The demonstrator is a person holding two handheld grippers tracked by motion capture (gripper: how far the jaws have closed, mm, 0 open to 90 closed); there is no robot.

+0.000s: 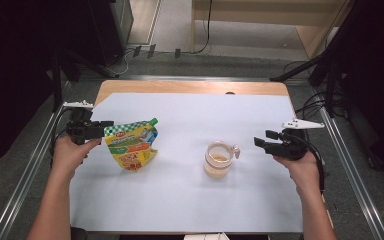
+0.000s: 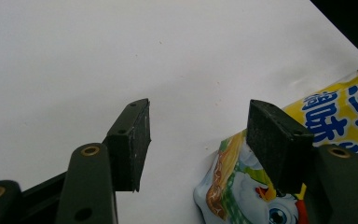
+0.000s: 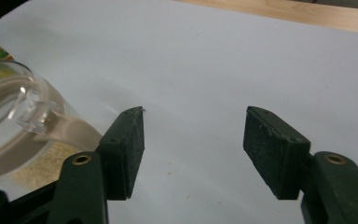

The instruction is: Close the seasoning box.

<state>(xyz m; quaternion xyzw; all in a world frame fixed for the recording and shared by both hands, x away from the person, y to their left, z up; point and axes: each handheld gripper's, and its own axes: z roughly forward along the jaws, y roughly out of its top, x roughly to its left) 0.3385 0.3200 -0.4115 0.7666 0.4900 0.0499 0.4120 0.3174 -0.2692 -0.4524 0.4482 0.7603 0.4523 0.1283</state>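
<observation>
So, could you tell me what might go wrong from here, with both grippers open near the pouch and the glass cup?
The spouted pouch is soft and lies close beside the open left gripper; a pinch on its edge could slip or crumple it. The glass cup holds some grainy contents, and its handle faces the open right gripper; a nudge instead of a clean grip could tip it and spill onto the white sheet.

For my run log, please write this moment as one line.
left hand-held gripper: open, beside pouch | right hand-held gripper: open, near glass cup | cup: upright on white sheet
</observation>
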